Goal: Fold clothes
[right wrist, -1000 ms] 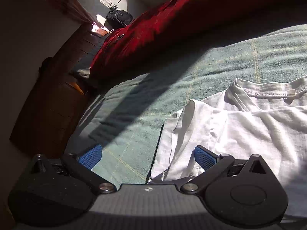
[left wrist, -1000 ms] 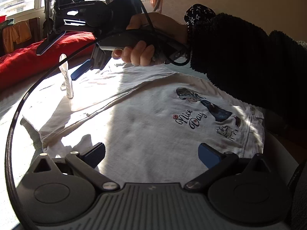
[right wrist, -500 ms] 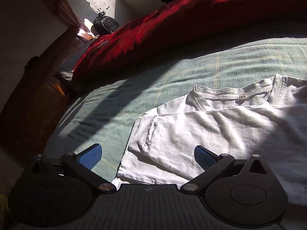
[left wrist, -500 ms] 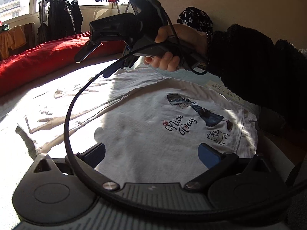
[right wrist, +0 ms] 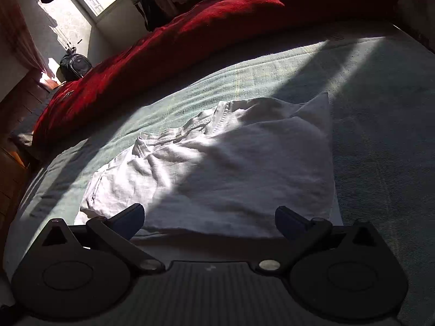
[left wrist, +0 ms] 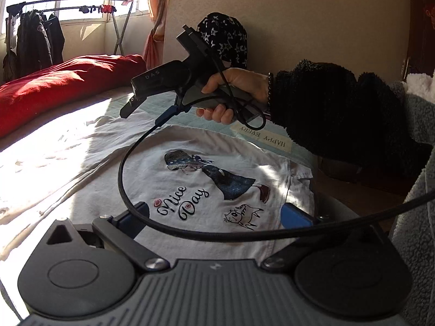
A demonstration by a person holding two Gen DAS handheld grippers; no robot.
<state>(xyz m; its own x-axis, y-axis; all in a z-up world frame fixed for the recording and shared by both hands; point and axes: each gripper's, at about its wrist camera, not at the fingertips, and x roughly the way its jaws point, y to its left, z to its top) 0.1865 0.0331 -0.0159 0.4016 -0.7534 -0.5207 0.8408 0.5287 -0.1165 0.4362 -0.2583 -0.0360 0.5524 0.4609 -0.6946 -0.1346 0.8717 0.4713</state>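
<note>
A white T-shirt (left wrist: 190,179) with a "Nice Day" print lies flat on the green bed cover, sleeves folded in. It also shows in the right wrist view (right wrist: 231,168), collar toward the far left. My left gripper (left wrist: 214,214) is open and empty, low over the shirt's printed part. My right gripper (right wrist: 209,217) is open and empty over the shirt's near edge. In the left wrist view the right gripper (left wrist: 146,111) is held in a hand above the shirt's far side, its black cable (left wrist: 127,184) looping across the shirt.
A red duvet (right wrist: 217,24) lies along the far side of the bed (right wrist: 380,108). A clothes rack (left wrist: 40,35) with dark garments stands by the window. A dark star-patterned item (left wrist: 225,38) sits near the wall. A wooden floor (right wrist: 13,125) lies left of the bed.
The right gripper let go of the sleeve it had lifted and drew back and up; the sleeve now lies folded on the shirt. The left gripper lifted its view slightly.
</note>
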